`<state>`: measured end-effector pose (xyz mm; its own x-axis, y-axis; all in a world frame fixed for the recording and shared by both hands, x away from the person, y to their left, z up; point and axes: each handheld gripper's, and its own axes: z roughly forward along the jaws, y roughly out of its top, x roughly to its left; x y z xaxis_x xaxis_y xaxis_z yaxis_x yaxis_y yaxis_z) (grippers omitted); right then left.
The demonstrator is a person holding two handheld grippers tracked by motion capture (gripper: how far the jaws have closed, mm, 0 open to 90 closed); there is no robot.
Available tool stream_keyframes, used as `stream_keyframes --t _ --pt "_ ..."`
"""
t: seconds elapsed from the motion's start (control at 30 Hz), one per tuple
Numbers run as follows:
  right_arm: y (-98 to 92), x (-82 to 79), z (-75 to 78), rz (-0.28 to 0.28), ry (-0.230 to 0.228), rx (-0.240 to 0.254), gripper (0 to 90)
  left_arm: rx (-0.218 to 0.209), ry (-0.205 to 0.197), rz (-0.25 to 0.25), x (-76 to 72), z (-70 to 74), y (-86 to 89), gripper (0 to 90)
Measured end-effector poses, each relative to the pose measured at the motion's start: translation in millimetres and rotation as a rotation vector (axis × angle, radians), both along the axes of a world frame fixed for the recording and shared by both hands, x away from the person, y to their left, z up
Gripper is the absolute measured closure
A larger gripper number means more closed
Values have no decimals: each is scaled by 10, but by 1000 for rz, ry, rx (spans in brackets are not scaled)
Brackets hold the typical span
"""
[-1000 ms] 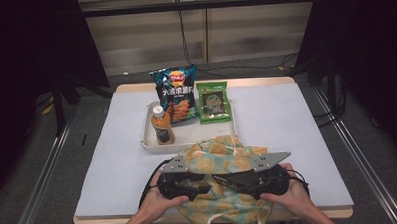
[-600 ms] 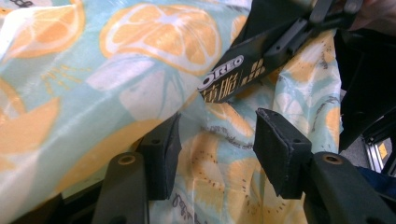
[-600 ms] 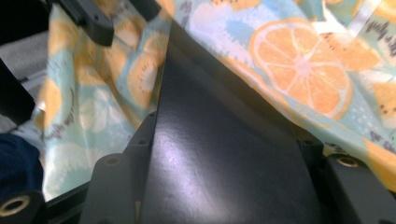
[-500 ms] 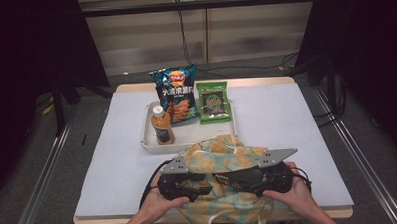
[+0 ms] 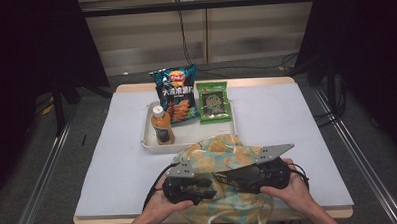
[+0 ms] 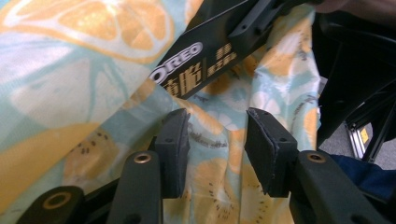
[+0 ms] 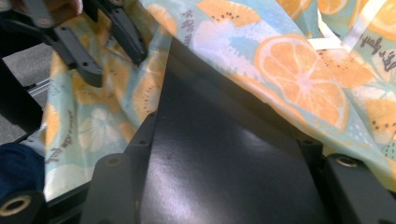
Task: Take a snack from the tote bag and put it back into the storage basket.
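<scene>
A fruit-print cloth bag (image 5: 223, 151) lies at the table's front edge. My right gripper (image 5: 230, 177) comes in from the right, shut on a black Oreo box (image 6: 205, 60) whose end pokes into the bag's folds. The box's dark face (image 7: 219, 163) spans the gap between the right gripper's (image 7: 229, 130) jaws. My left gripper (image 5: 210, 184) faces it from the left. Its jaws have just been closing. In the left gripper view its pads (image 6: 175, 140) stand apart around a ridge of bag fabric (image 6: 84, 93), so the left gripper (image 6: 217, 135) is open.
A white tray (image 5: 148, 139) behind the bag holds an orange-capped bottle (image 5: 162, 126), a blue chips bag (image 5: 175, 93) and a green snack packet (image 5: 213, 101). White table surface (image 5: 286, 114) stretches to both sides. The floor drops off past the front edge.
The right gripper and its box have edged slightly right and up. The left hand has barely moved.
</scene>
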<state>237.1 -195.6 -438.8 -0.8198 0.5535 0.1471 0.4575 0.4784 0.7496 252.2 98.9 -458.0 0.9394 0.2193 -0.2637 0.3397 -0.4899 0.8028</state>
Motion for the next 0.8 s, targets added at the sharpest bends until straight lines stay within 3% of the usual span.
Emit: stream_keyframes --t 0.13,0.23,0.3,0.33,0.4,0.5,0.8 --pt "-41 -16 85 21 -4 20 439 10 -7 2 -7 -2 3 577" --pt "-110 -26 117 5 6 53 439 20 -8 -3 -28 -16 -12 561" --pt "-118 -55 135 -4 4 50 437 31 -12 -13 -42 -25 -33 560" --pt "-115 -65 148 -10 3 57 435 24 -5 -4 -50 -16 -42 557" --pt "-99 -68 158 -16 -12 53 435 -37 14 -22 -97 76 -81 555" --pt "-64 -39 144 -11 -4 53 434 -69 -11 -67 -186 181 -204 583" --pt "26 30 172 -27 7 55 431 6 28 -108 -188 -35 -500 571"
